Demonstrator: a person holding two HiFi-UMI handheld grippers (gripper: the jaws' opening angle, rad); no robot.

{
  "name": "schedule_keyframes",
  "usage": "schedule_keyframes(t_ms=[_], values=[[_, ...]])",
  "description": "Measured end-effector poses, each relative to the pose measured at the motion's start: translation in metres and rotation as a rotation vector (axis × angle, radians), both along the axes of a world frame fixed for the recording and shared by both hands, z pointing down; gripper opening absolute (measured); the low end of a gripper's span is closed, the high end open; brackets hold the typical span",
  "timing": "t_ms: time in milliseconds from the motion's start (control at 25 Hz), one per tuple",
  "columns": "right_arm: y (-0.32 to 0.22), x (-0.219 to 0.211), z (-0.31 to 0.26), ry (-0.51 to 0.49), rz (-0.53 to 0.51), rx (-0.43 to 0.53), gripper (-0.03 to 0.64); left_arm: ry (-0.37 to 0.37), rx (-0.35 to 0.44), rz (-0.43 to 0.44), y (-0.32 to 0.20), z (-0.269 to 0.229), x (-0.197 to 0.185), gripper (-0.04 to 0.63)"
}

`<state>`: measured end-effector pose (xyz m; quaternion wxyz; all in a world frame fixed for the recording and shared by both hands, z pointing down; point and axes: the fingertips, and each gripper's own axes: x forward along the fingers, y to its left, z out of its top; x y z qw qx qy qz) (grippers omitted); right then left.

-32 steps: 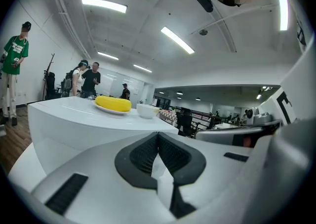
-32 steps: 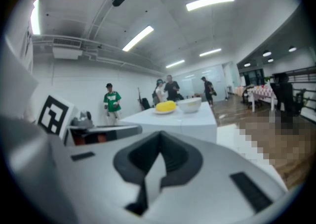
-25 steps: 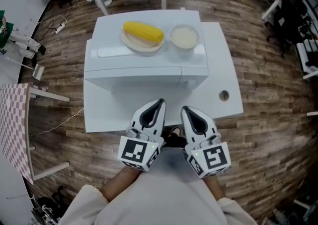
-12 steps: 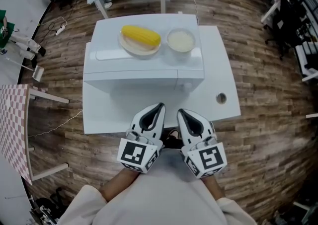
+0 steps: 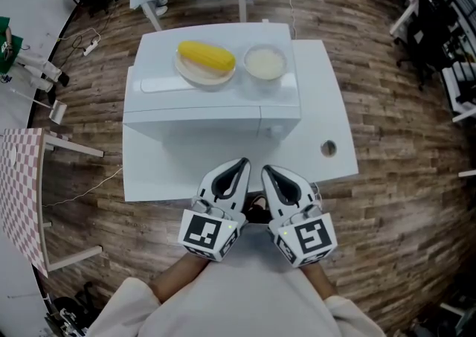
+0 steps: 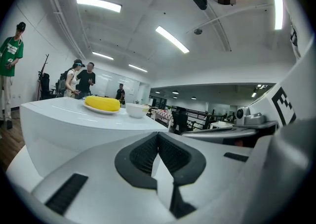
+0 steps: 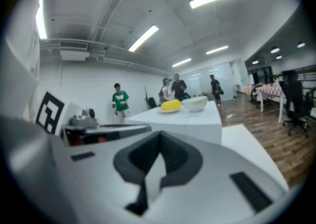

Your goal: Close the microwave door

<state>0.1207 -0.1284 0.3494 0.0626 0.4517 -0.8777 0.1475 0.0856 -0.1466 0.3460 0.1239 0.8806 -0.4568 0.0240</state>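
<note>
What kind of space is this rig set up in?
Probably an open lab or office hall, not a home kitchen: the microwave sits on a white table out on a wide wood floor, under ceiling strip lights, with an office chair nearby and people standing at the back.

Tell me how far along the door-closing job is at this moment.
Done: the microwave front looks flush, with nothing swung out. In hand: nothing; the left tongs and right tongs are shut, empty, short of it. Left: apparently nothing.
</note>
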Motion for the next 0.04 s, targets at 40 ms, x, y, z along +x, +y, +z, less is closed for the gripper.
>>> schedule_keyframes(t_ms=[40], values=[[0.0002, 0.0002, 0.0001, 0.001, -0.002, 0.0, 0.023, -0.002, 0.0, 0.003, 0.0003, 0.0002, 0.0012, 0.012]])
